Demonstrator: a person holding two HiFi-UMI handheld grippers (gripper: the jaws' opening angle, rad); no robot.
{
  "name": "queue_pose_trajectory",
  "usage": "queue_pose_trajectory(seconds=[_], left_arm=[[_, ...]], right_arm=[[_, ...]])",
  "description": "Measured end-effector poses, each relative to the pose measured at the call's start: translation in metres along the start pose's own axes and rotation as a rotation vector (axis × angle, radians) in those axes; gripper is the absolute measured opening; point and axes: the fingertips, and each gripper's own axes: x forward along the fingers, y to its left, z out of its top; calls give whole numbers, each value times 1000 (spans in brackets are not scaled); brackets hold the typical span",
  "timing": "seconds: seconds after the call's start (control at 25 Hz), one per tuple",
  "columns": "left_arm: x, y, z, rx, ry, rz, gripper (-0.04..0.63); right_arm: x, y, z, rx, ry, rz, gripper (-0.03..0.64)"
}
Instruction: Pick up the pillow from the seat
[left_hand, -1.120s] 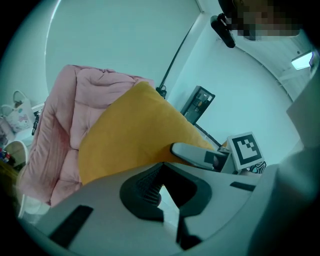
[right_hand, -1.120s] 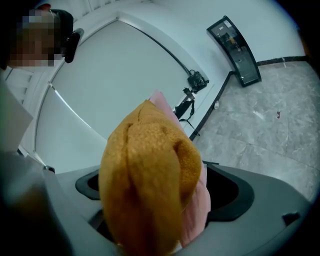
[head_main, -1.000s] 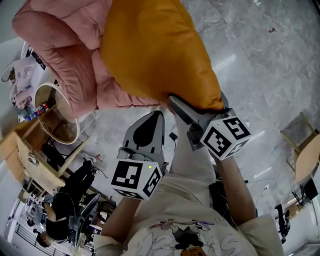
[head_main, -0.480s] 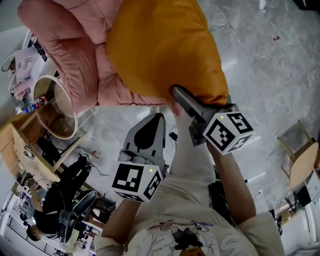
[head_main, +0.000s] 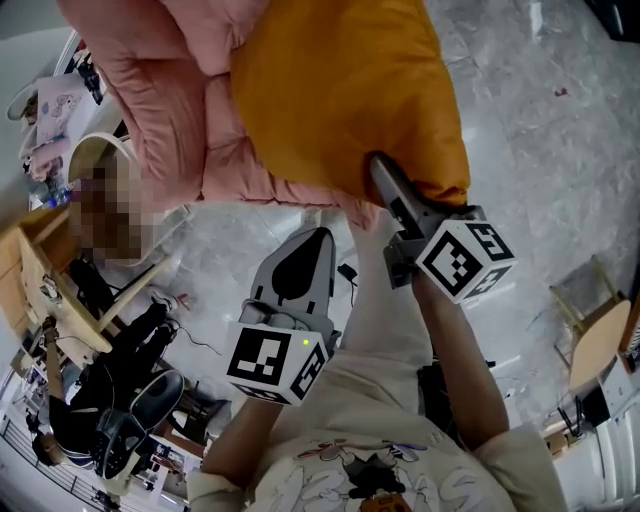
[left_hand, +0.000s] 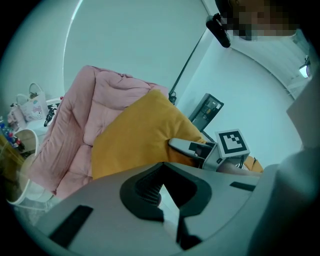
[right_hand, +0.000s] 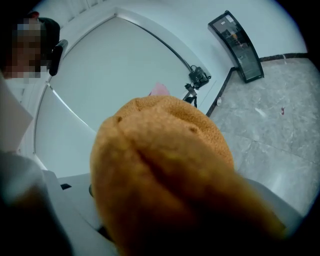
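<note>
Head view: the orange pillow (head_main: 350, 90) lies against the pink seat (head_main: 170, 90), its lower corner in the right gripper (head_main: 385, 180); the left gripper (head_main: 305, 250) hangs below, apart from it.
Left gripper view: jaws together, nothing between them.
Right gripper view: jaws, just closing, pinch bunched pillow fabric (it fills most of the view).

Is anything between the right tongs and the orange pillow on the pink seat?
Nothing visible does. The right tongs have just been closing with the orange pillow corner between them, and its fabric bunches in their grip.
</note>
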Motion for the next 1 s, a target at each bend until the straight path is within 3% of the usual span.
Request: queue_pose_trajectory(seconds=[0.44,1.0], left_arm=[[-20,6,-2,3,-19,-2,5],[-55,6,13,46,-74,-38,5]], right_arm=[[-2,29,-5,-31,17,18,221],[-23,84,-9,-108,9,51,204]])
